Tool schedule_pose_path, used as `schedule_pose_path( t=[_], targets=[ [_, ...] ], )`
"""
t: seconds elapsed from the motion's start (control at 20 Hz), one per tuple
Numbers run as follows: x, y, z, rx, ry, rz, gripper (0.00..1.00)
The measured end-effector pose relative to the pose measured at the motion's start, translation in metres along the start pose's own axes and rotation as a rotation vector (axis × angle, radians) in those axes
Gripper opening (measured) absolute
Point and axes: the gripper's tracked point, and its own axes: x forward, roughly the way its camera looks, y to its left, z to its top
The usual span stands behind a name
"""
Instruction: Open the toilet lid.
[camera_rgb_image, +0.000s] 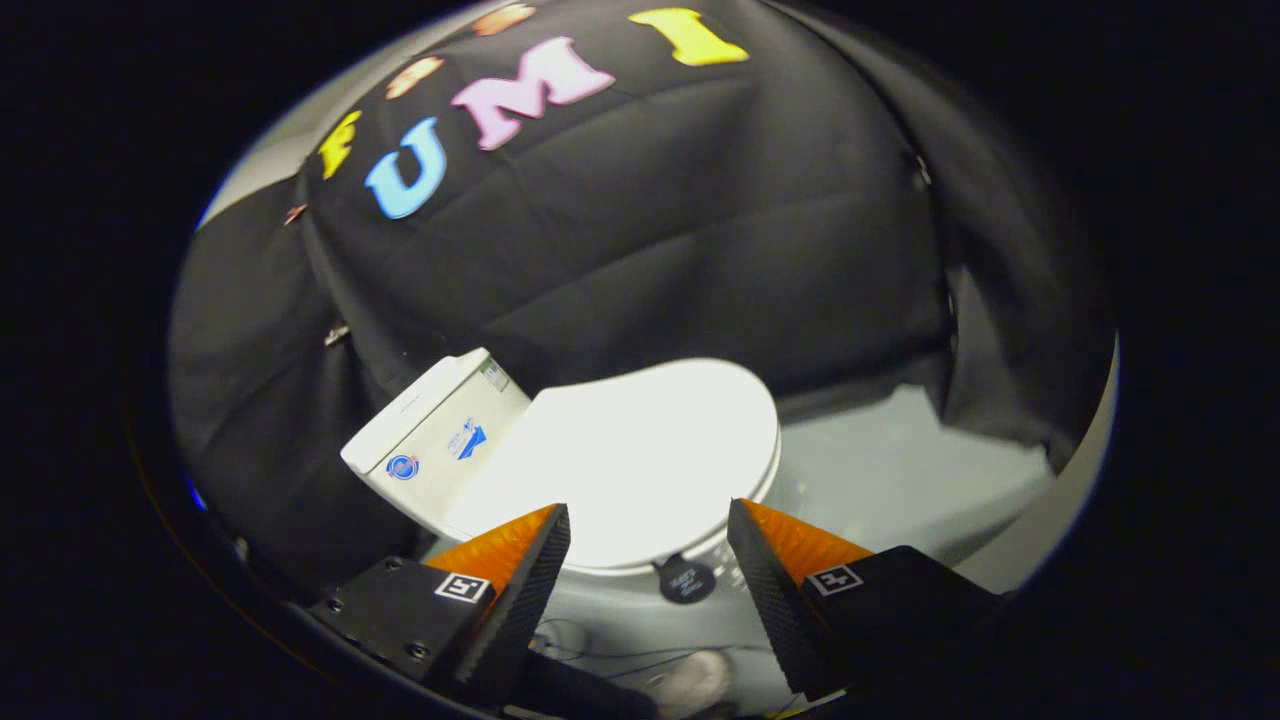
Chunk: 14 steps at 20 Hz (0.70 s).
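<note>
A white toilet stands ahead of me with its lid (640, 450) lying flat and closed over the bowl. Its white tank (435, 440) rises behind the lid, against the black cloth wall, with small stickers on its side. My gripper (650, 525) is open, the two fingers spread wide apart with nothing between them. The near rim of the lid lies just beyond the fingertips (550, 535), across the gap between them. A small black round tag (686, 580) hangs on the toilet's side just under the lid's rim, between the fingers.
Black cloth forms the booth wall behind and around the toilet. Pale grey floor (890, 470) spreads beyond the toilet on the far side. Thin cables (620, 655) run along the floor near the toilet's base, below the fingers.
</note>
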Motion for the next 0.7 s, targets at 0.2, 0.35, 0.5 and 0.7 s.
schedule_pose_path(
  t=[0.2, 0.35, 0.5, 0.7],
  targets=[
    [0.031, -0.018, -0.044, 0.147, 0.136, -0.019, 0.96],
    [0.046, -0.035, -0.058, 0.178, 0.169, -0.043, 0.96],
    [0.055, -0.041, -0.067, 0.277, 0.216, -0.039, 0.86],
    [0.065, -0.042, -0.080, 0.293, 0.262, -0.027, 0.51]
  ],
)
